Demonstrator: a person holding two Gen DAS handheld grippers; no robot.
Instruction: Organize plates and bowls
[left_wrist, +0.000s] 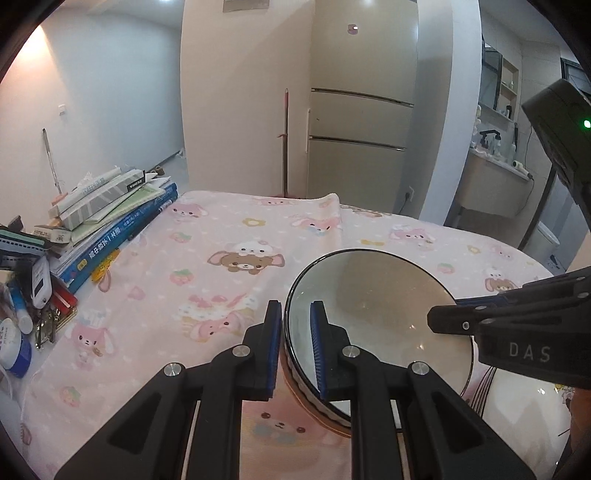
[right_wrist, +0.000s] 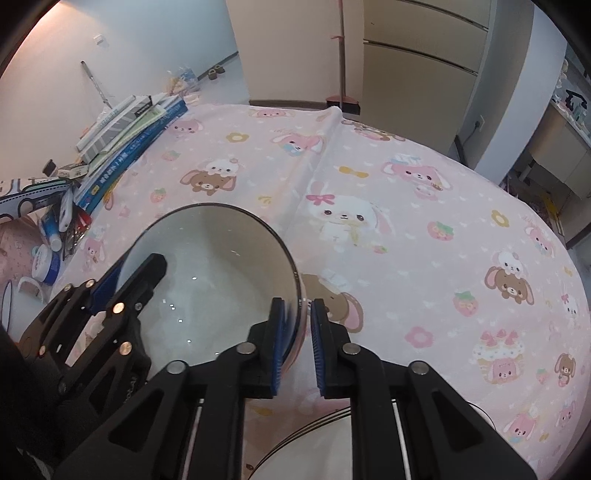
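Your left tongs (left_wrist: 295, 347) pinch the near rim of the white bowl (left_wrist: 369, 295), one blue pad inside the wall and one outside. Your right tongs (right_wrist: 298, 343) clamp the opposite rim the same way. Both hold the bowl tilted over the pink cartoon-print cloth (right_wrist: 424, 229) on the counter, beside a white plate (right_wrist: 314, 450). Stacked books (left_wrist: 122, 218) lie far left.

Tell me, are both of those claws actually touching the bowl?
Touching. Each wrist view shows its own gripper, left and right, pinching the bowl's rim between blue pads.
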